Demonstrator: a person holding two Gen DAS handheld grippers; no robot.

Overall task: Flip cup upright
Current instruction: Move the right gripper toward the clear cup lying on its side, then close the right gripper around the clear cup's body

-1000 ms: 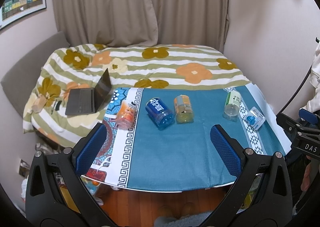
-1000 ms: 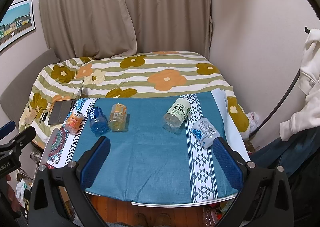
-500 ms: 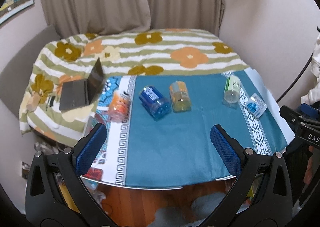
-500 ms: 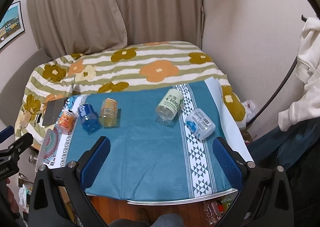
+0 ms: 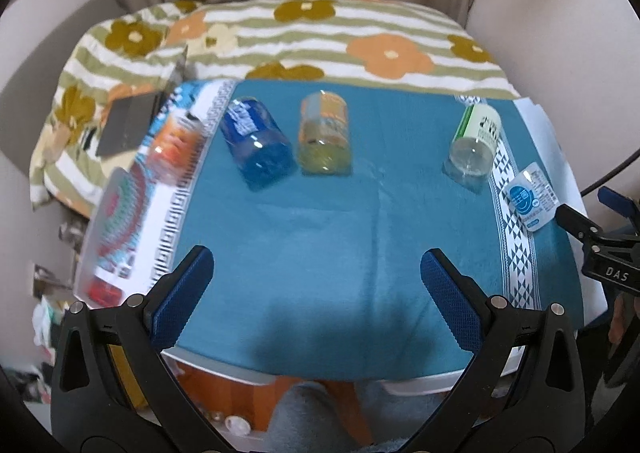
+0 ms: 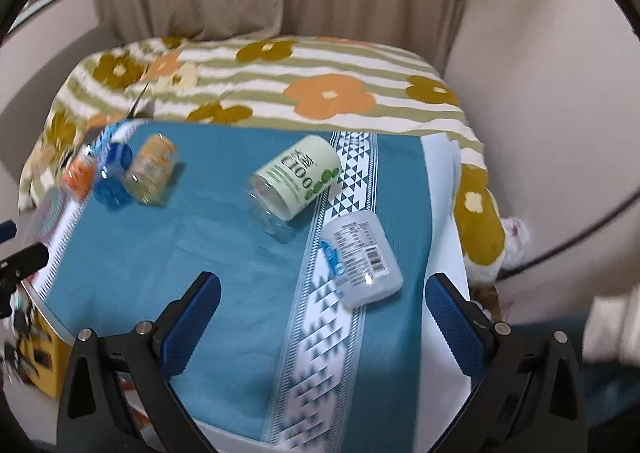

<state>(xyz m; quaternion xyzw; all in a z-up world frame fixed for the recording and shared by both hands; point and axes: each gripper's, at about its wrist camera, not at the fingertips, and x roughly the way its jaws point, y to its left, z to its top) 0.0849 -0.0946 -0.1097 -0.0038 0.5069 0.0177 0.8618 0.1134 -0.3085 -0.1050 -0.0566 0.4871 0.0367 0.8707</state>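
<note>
Left wrist view: the left gripper (image 5: 316, 285) hangs with its blue-padded jaws spread wide and empty over the near part of the teal tablecloth (image 5: 320, 237), on which five cut-down plastic bottle cups lie toppled. From the yellow-tinted clear cup with the orange label (image 5: 323, 133) as landmark, a blue-tinted clear cup (image 5: 256, 147) lies just beside it to the left, an orange-printed clear cup (image 5: 176, 145) farther left on the cloth's patterned border, a clear cup with a pale green label (image 5: 474, 143) well apart to the right, and a squarish clear cup with a blue-and-white label (image 5: 530, 199) beyond that at the right edge. Only here do a dark laptop (image 5: 132, 121) on the floral quilt (image 5: 384, 49) and the other tool's black tip appear. Right wrist view: the right gripper (image 6: 322, 317), likewise wide apart and holding nothing, faces the green-label cup (image 6: 296, 177) and the squarish cup (image 6: 360, 257), far right of the yellow cup (image 6: 152, 169); it alone shows the green cup's printed side and its open mouth toward the camera. Which cup is meant is unclear. All look light, thin-walled, slick and easily squashed, so a gentle pinch across the mid-body seems wisest.
</note>
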